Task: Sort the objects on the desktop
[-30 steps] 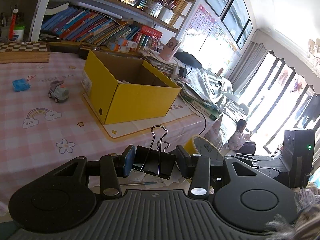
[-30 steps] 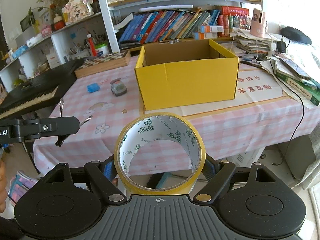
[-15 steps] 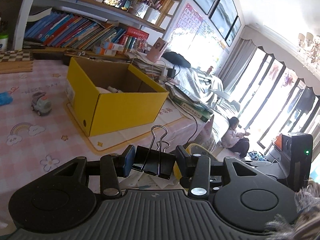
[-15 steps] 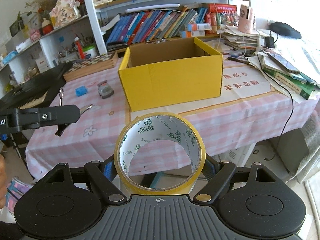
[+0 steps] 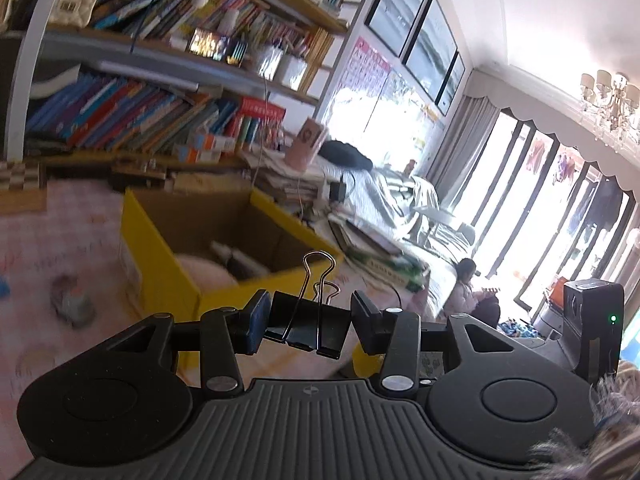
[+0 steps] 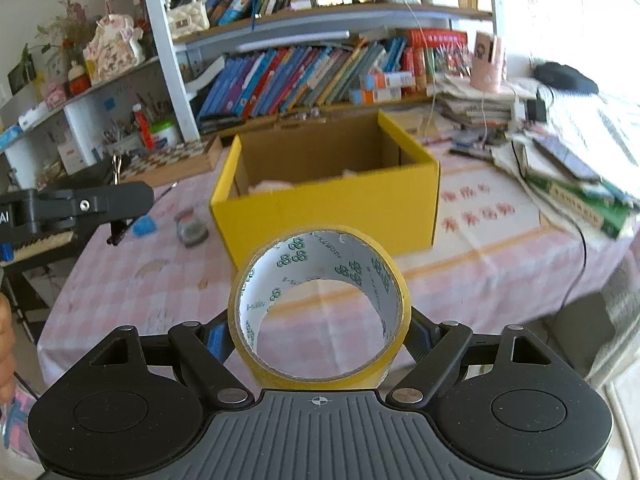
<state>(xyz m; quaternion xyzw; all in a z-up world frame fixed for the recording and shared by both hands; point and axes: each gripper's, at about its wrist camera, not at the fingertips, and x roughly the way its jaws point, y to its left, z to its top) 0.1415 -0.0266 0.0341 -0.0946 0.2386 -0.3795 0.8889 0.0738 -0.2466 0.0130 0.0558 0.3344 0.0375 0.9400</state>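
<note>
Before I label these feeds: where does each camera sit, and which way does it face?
Left wrist: on the left claw, facing the yellow box and windows; its fingers clamp a binder clip.
Right wrist: on the right claw, facing the box and bookshelf; holds the tape roll.
Shared: box, bookshelf, pink table; the right view shows the left claw.

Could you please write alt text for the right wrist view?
The right hand-held gripper holds a yellow roll of tape before a table with an open yellow box. The left hand-held gripper, at left, holds a binder clip; bookshelves stand behind.
</note>
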